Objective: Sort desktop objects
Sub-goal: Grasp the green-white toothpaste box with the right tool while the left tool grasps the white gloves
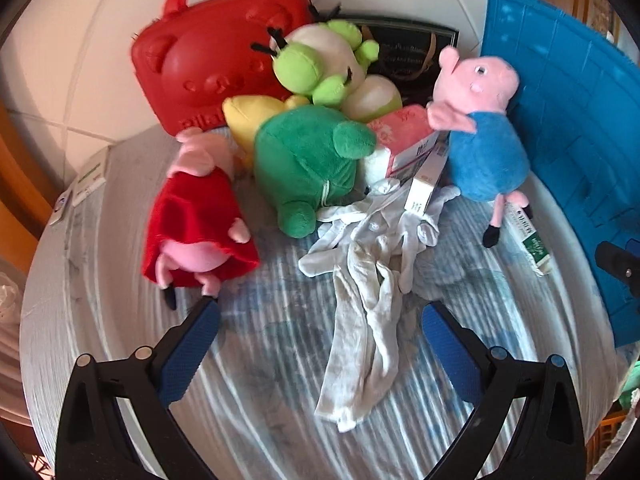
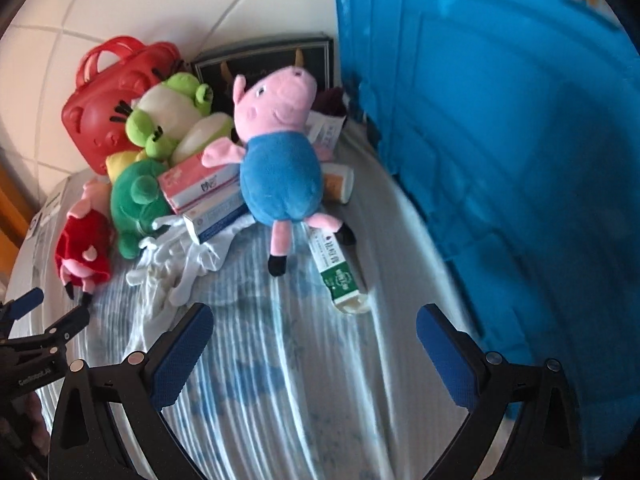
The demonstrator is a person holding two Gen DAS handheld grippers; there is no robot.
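Note:
A pile of toys and boxes lies on a striped cloth (image 1: 260, 360). A pig plush in a blue shirt (image 1: 480, 148) (image 2: 280, 168) leans by the blue bin. A pig plush in a red dress (image 1: 200, 220) (image 2: 86, 248) lies at the left. A dark green plush (image 1: 308, 168) and a light green frog plush (image 1: 332, 64) sit in the middle. White gloves (image 1: 368, 252) (image 2: 176, 264) lie in front. My left gripper (image 1: 320, 340) is open and empty, just short of the gloves. My right gripper (image 2: 314, 344) is open and empty, short of the blue-shirt pig.
A blue plastic bin (image 2: 500, 140) (image 1: 568, 120) stands at the right. A red toy case (image 1: 216, 52) and a dark box (image 2: 272, 60) stand at the back wall. Pink and white boxes (image 2: 204, 188) and a green-and-white box (image 2: 338, 276) lie around the plush toys.

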